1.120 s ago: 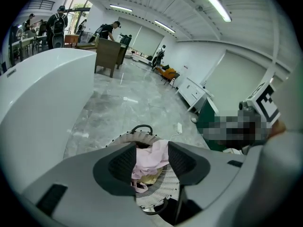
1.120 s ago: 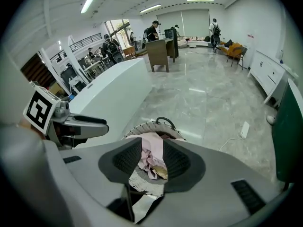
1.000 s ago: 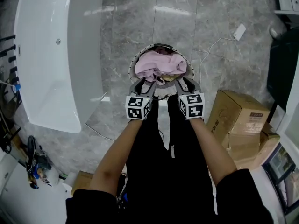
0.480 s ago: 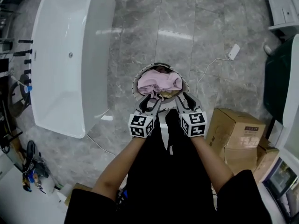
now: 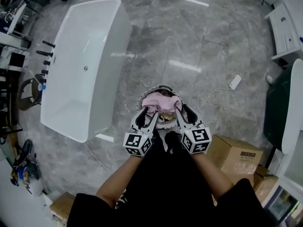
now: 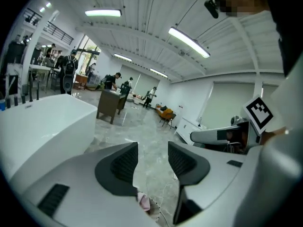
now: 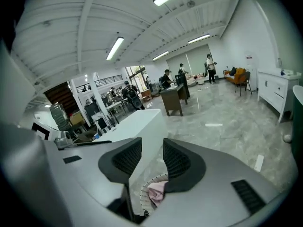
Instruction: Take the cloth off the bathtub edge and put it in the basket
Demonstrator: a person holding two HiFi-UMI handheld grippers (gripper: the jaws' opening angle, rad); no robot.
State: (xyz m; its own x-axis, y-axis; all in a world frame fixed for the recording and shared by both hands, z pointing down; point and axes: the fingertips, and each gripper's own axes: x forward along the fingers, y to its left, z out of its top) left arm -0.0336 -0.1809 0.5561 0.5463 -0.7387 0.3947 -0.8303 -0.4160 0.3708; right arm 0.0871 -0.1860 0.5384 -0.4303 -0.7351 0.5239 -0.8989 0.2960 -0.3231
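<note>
The pink cloth (image 5: 160, 101) lies bunched inside the round basket (image 5: 161, 87) on the grey floor, just ahead of the person's legs. The white bathtub (image 5: 85, 65) stands apart to the left with nothing on its edge. My left gripper (image 5: 147, 112) and right gripper (image 5: 183, 110) hover side by side above the basket's near rim. Both are open and empty. The left gripper (image 6: 152, 162) sees a scrap of pink cloth (image 6: 143, 202) below its jaws. Past the right gripper (image 7: 151, 157), the cloth (image 7: 156, 190) rests in the basket (image 7: 143, 194), with the bathtub (image 7: 137, 126) behind.
Cardboard boxes (image 5: 236, 156) are stacked at the right, close to the person. A white power strip (image 5: 235, 82) and its cable lie on the floor beyond the basket. A white cabinet (image 5: 286, 28) stands far right. Taps and tools (image 5: 23, 79) crowd the left of the tub.
The head view has pulled up and back, so basket and tub look smaller. Both grippers have lifted away from the basket's rim. The cloth stays in the basket.
</note>
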